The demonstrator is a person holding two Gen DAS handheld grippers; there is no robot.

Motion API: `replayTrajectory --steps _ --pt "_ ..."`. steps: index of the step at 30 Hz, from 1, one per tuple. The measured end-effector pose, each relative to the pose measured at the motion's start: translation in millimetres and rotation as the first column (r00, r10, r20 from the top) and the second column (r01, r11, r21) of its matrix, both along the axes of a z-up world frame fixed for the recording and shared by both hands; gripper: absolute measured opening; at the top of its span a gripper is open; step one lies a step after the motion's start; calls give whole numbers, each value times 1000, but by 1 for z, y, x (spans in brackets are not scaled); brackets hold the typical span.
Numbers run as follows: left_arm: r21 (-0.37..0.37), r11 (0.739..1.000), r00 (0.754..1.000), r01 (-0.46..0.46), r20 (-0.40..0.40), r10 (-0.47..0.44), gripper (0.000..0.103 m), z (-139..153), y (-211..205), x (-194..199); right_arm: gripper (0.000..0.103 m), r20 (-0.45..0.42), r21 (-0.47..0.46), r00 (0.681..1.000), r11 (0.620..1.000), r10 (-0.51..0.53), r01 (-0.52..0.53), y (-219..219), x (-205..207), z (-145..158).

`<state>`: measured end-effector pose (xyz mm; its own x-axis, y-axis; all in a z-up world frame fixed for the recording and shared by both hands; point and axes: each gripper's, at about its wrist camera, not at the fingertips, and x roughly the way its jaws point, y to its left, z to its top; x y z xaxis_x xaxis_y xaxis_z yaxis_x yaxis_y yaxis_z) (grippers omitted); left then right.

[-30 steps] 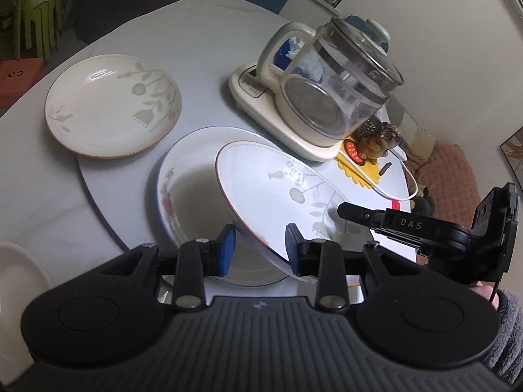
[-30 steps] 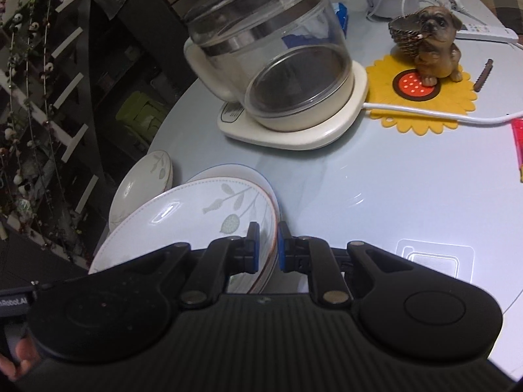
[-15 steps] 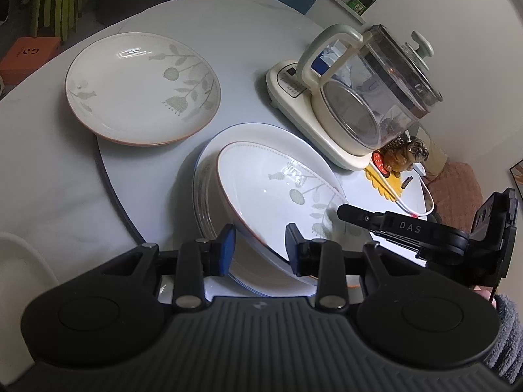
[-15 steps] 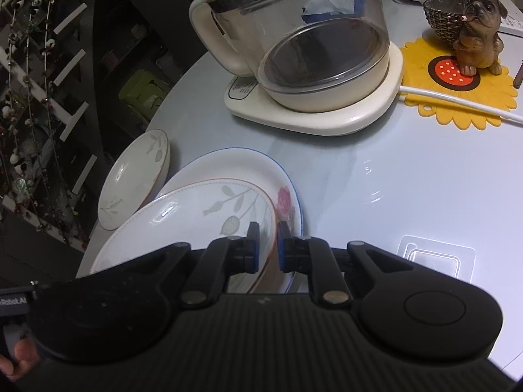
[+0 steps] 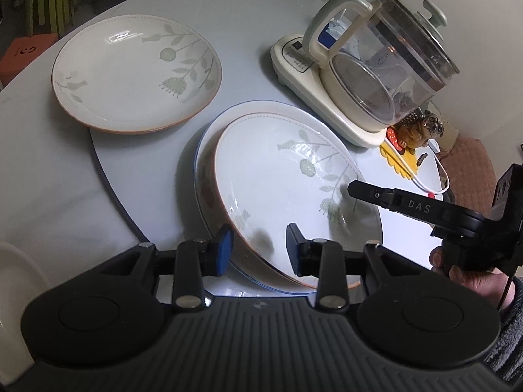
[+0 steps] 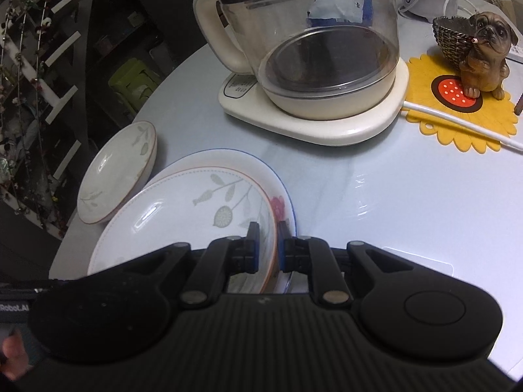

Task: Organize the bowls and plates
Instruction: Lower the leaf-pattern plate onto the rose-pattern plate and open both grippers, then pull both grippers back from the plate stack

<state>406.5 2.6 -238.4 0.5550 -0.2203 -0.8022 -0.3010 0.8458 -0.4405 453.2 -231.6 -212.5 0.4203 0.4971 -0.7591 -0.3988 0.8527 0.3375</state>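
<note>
A leaf-patterned plate with a brown rim (image 5: 287, 192) lies tilted in a larger blue-rimmed plate (image 5: 209, 137). My right gripper (image 6: 268, 245) is shut on the leaf plate's rim (image 6: 196, 209), above the blue-rimmed plate (image 6: 281, 179). My left gripper (image 5: 260, 250) is open, its fingers astride the near rim of the same leaf plate. The right gripper also shows in the left wrist view (image 5: 349, 187). A second leaf-patterned plate (image 5: 135, 70) sits apart on the table, and shows in the right wrist view (image 6: 117, 173).
A glass kettle on a cream base (image 5: 366, 75) stands just behind the plates. A dog figurine (image 6: 483, 52) sits on a yellow mat (image 6: 457, 111) with a white cord. A white dish edge (image 5: 9, 281) is at the left. The round table (image 6: 392, 209) drops off at the left.
The leaf plate held by my right gripper has come down into the blue-rimmed plate. Both grippers have moved forward and lower, closer to the plates.
</note>
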Motion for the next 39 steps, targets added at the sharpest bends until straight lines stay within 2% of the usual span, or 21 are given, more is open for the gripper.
replayTrajectory --steps 4,10,13,17,23,26,28,35,39 --pt "-8 999 999 -44 -7 44 40 -3 3 2 14 29 -49 999 999 19 -17 10 -2 0" --pt "8 996 996 -83 -37 84 41 -1 4 12 13 24 -61 1000 998 -1 3 14 1 -3" --pt "-98 982 985 -162 -74 155 42 -4 15 8 13 10 -66 1000 998 -19 19 16 0 -2" --pt "-142 966 976 -214 -81 204 42 -4 22 3 13 -1 -51 999 998 -46 46 13 -2 -4" --pt "-140 969 978 -202 -81 192 42 -2 21 0 13 5 -64 998 996 -56 56 15 -4 -2" --pt "-111 976 980 -188 -93 178 42 -4 19 -1 13 6 -63 997 995 -72 72 16 -4 -1" --pt "-126 976 982 -177 -85 167 42 -3 18 -5 12 8 -61 996 994 -88 88 14 -4 -1" --pt "-60 991 991 -122 -65 118 42 8 9 -8 12 15 -60 993 991 -119 120 11 -9 2" --pt "-25 996 996 -85 -34 84 42 25 7 -14 13 53 -74 987 985 -150 153 9 -16 18"
